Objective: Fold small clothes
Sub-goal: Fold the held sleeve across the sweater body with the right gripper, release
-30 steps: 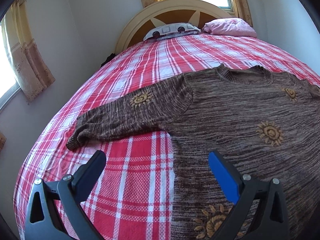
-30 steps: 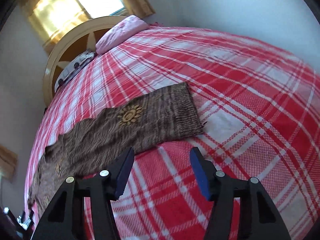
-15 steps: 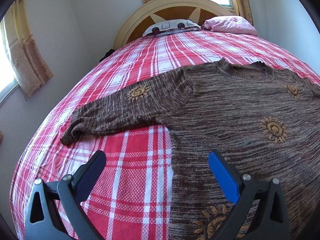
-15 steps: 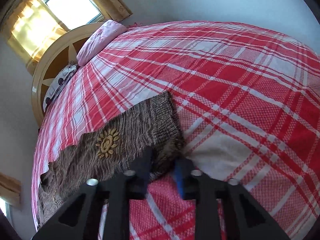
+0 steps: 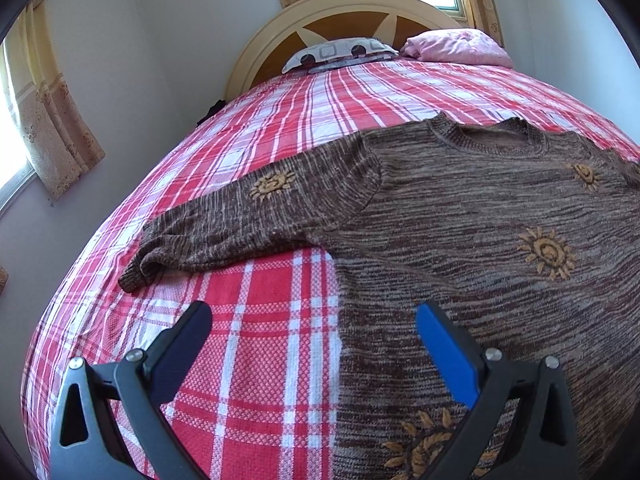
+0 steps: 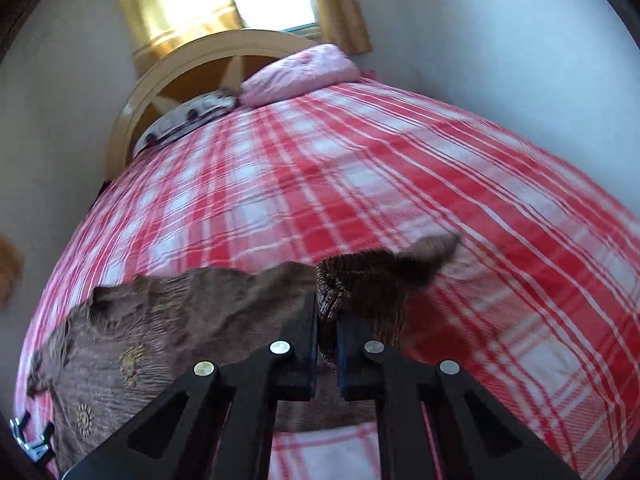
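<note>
Bed [image 5: 280, 128]: covered by red-and-white plaid sheet [image 5: 256, 344], rounded wooden headboard [image 5: 340, 12] at far end. Against headboard: patterned grey-white pillow [image 5: 340, 50], pink pillow [image 5: 456, 46] just beside it, toward wall. Brown knit sweater [image 5: 480, 216] with gold sun motifs lies front-up on sheet, well apart from headboard, neckline toward it; one sleeve [image 5: 240, 224] stretched flat on sheet, cuff curled. Other sleeve's cuff [image 6: 360, 280] raised off sheet.

Plaid bedspread [image 5: 280, 360], pink pillow [image 5: 456, 46], arched headboard [image 5: 260, 60]
</note>
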A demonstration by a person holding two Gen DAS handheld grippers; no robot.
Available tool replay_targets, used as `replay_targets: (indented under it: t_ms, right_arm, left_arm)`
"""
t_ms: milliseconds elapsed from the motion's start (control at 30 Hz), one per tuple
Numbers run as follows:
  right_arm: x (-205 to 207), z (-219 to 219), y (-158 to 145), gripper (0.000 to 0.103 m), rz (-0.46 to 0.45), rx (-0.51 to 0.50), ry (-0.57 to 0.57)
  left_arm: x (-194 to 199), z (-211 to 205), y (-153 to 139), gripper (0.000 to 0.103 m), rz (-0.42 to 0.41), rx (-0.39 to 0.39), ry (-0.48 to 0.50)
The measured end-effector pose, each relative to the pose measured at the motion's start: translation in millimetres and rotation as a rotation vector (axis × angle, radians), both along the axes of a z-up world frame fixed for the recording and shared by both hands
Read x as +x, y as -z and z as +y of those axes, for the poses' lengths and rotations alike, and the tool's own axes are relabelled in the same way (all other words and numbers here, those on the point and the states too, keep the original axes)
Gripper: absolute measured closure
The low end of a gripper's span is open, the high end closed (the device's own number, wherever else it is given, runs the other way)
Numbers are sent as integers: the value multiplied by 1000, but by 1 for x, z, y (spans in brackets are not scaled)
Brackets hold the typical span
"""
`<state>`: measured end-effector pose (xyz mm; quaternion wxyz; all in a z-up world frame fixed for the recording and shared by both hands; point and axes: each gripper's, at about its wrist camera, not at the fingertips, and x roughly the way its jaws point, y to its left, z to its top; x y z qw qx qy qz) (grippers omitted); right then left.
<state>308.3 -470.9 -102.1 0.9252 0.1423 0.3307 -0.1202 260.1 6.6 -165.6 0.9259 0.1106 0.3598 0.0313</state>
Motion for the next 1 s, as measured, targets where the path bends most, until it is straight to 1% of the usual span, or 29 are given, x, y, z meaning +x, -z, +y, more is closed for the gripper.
replay_targets:
  t_ms: [133, 233, 300, 400, 433, 467, 500, 533, 567, 600, 667, 767, 867, 967, 1000]
  right_arm:
    - [21, 71, -8, 97, 0, -113, -159]
    - [28, 127, -3, 97, 11, -187, -284]
    - [32, 164, 9, 97, 39, -214, -382]
    - [34, 201, 35, 96, 107, -212, -482]
    - [35, 205, 41, 95, 130, -198, -507]
    - [34, 207, 47, 85, 154, -174, -541]
    - [28, 207, 51, 60, 160, -138, -576]
    - [21, 205, 51, 48, 148, -116, -589]
    - [8, 200, 49, 42, 121, -92, -600]
    - [-4, 194, 46, 42, 100, -75, -610]
    - [-25, 176, 39, 42, 72, -68, -590]
    - [-56, 148, 34, 42, 28, -99, -503]
    - [-77, 125, 33, 42, -21, -162, -401]
    - [-87, 110, 34, 42, -58, -208, -324]
    - [-90, 106, 36, 42, -78, -203, -300]
  left_arm:
    - [0, -1, 1, 0, -3, 0, 13]
    - [-1, 0, 0, 0, -5, -6, 16]
    - [-1, 0, 0, 0, -5, -11, 17]
    - [-2, 1, 0, 0, -6, -18, 22]
    - [-3, 1, -1, 0, -7, -20, 24]
    - [-4, 1, -2, 0, -7, -24, 30]
    - [-5, 1, -4, 0, -5, -25, 34]
    - [-6, 0, -6, 0, -4, -26, 37]
    - [-9, -2, -9, 0, -6, -33, 51]
    - [-11, -4, -13, 0, -9, -37, 65]
    - [-16, -15, -23, 0, -19, -37, 104]
    - [-17, -44, -40, 0, -43, -30, 178]
    - [-14, -90, -56, 0, -57, -27, 281]
    - [-5, -138, -63, 0, -62, -25, 365]
    - [-2, -151, -65, 5, -58, -31, 388]
